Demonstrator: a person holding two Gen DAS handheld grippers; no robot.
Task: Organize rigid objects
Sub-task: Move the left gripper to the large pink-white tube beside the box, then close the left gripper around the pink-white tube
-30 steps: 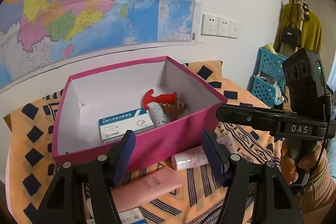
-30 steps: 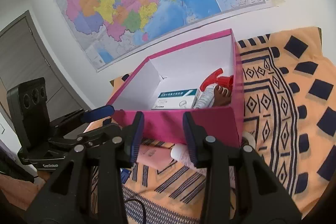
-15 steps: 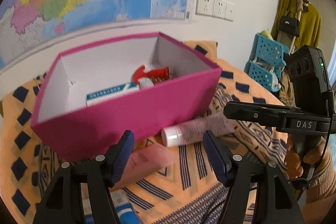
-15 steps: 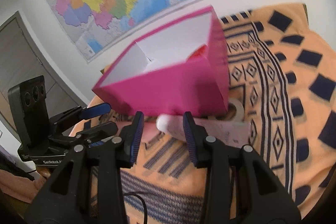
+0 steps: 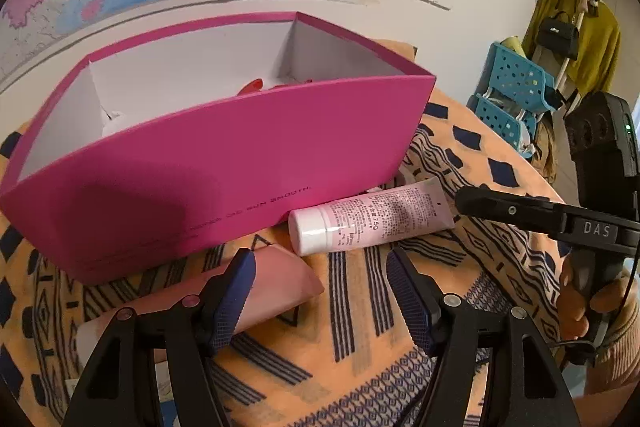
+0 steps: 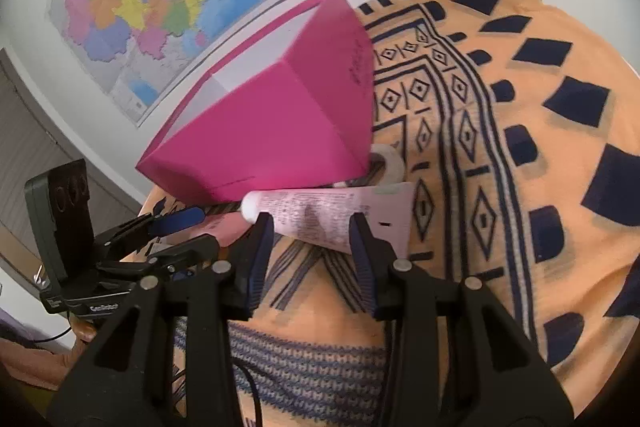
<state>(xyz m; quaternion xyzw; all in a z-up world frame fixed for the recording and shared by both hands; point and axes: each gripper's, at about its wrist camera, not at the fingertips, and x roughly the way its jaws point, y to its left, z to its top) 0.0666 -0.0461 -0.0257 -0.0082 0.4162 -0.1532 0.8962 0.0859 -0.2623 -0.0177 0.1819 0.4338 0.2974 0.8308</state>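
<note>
The pink box (image 5: 224, 163) sat open on the orange patterned cloth (image 5: 360, 327), filling the left wrist view from nine to two o'clock. Inside, only a red thing (image 5: 252, 85) peeked over the near wall, with a scrap of white (image 5: 114, 117) at the left corner; the rest was hidden. Just outside, at the box's five o'clock corner, lay the white-capped pink tube (image 5: 372, 221), cap toward the box. A plain pink tube (image 5: 260, 291) lay at seven o'clock, touching the box's front wall. The left gripper (image 5: 320, 287) hung over the cloth, jaws wide, nothing between them. In the right wrist view the right gripper (image 6: 312, 247) stood at the printed tube (image 6: 320, 215), jaws narrow but apart, tube just beyond the tips, not pinched. A tape roll (image 6: 390, 163) rested by the box's corner at one o'clock.
</note>
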